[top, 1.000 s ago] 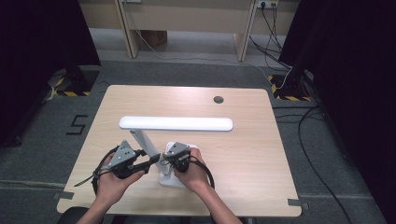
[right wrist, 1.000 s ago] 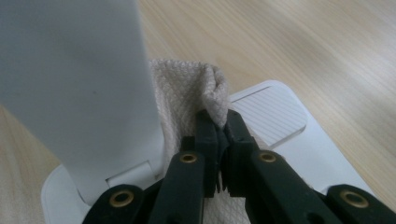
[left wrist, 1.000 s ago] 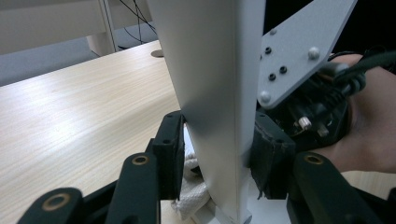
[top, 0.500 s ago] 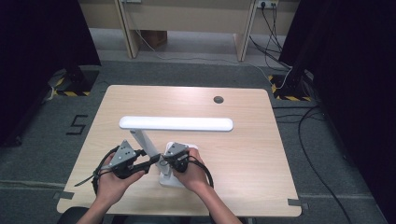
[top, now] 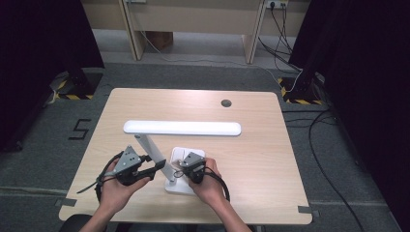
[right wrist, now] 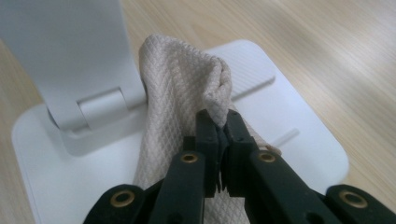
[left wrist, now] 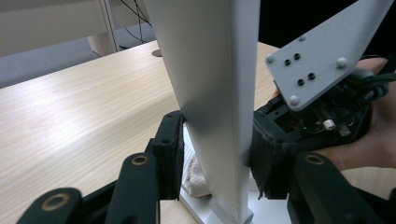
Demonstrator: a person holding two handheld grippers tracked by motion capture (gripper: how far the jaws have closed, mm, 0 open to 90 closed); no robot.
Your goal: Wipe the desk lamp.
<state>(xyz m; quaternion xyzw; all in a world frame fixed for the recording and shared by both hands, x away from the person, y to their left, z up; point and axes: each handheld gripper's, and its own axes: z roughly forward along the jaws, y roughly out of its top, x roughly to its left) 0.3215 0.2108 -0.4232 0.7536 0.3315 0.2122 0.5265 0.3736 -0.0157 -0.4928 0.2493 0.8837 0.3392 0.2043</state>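
From the high view I see the white desk lamp [top: 181, 128] at the centre of the wooden table [top: 270, 159], my left gripper [top: 157, 166] at its stem and my right gripper [top: 180, 172] over the base at lower centre.

In the left gripper view, my jaws clamp the lamp stem [left wrist: 215, 93] mid-frame.

In the right gripper view, my jaws pinch a beige cloth [right wrist: 182, 93] against the lamp base [right wrist: 299, 154], centre frame.

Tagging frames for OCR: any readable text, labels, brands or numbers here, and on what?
"5": black mark on the grey floor, left of the table.
Lamp, cloth and both tools: no readable text or brand.
Yellow-black striped tape on the floor: a pattern, no words.
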